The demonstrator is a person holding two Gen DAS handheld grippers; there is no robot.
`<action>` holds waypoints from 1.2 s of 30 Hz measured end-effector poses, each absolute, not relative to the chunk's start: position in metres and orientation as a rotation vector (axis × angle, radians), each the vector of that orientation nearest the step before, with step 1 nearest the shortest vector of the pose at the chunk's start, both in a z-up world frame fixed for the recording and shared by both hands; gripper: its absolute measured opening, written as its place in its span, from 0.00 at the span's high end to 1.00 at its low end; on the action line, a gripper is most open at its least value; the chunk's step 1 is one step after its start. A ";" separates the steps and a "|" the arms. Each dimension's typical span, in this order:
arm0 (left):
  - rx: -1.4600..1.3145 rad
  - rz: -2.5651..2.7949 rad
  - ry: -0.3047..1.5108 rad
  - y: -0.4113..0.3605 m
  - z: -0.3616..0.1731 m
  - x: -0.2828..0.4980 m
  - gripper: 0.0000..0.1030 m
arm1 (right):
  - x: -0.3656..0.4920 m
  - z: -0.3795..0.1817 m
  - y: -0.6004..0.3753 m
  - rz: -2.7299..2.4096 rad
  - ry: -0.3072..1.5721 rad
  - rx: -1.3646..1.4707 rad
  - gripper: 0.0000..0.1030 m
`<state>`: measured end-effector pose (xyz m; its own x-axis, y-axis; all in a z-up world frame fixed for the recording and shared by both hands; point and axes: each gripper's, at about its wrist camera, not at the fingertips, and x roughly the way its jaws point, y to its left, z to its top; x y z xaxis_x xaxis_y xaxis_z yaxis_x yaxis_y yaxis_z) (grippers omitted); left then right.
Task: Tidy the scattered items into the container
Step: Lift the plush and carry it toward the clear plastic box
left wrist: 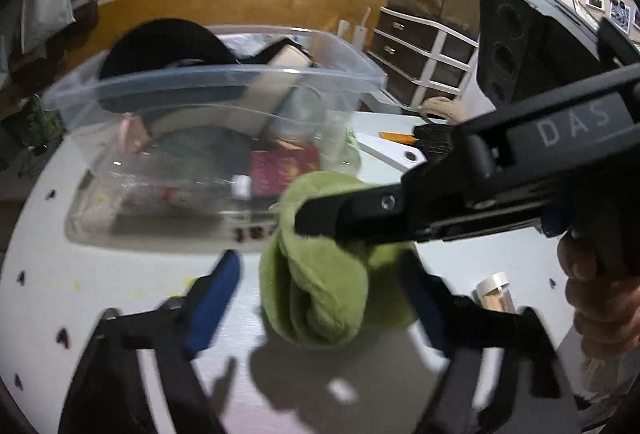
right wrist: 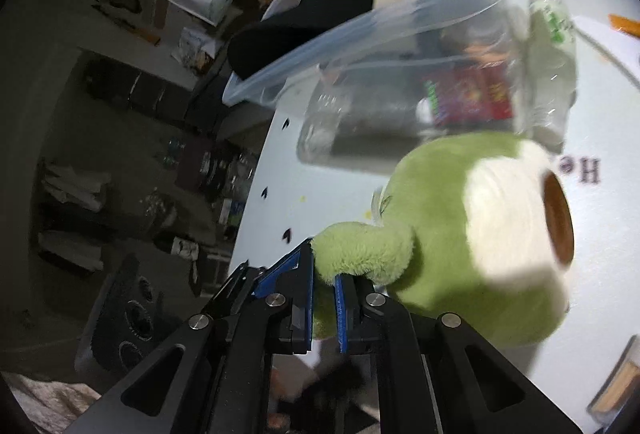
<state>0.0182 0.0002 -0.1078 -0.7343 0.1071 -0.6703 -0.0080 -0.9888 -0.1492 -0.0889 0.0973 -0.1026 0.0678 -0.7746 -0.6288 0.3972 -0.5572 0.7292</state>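
A green plush toy point(right wrist: 440, 170) with a cream face and a brown round centre hangs just above the white table point(right wrist: 600, 274). My right gripper point(right wrist: 324, 274) is shut on one of its green limbs. In the left wrist view the same plush toy point(left wrist: 320, 298) hangs between the blue pads point(left wrist: 216, 294) of my left gripper point(left wrist: 320, 262), which stand apart; the left pad is clear of it. The right gripper point(left wrist: 316, 222) reaches in from the right. Just behind stands the clear plastic container point(left wrist: 224, 74), holding a black cap point(left wrist: 160, 42), a beige box and a red packet.
A small jar with a white lid point(left wrist: 494, 294) stands on the table at the right, near a person's hand point(left wrist: 600, 294). An orange item point(left wrist: 396, 135) lies further back. A dresser point(left wrist: 420, 54) stands beyond the table. The table edge point(right wrist: 256, 194) drops to a cluttered floor.
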 end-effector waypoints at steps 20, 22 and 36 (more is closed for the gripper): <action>-1.246 2.754 -0.227 -0.072 -0.118 0.045 0.89 | -0.053 -0.103 0.021 -1.702 -0.340 1.563 0.90; -1.259 2.740 -0.232 -0.077 -0.120 0.046 0.89 | -0.052 -0.107 0.017 -1.700 -0.354 1.589 0.90; -1.338 2.725 -0.454 -0.136 -0.137 0.034 0.93 | -0.049 -0.121 0.098 -1.847 -0.573 1.665 0.32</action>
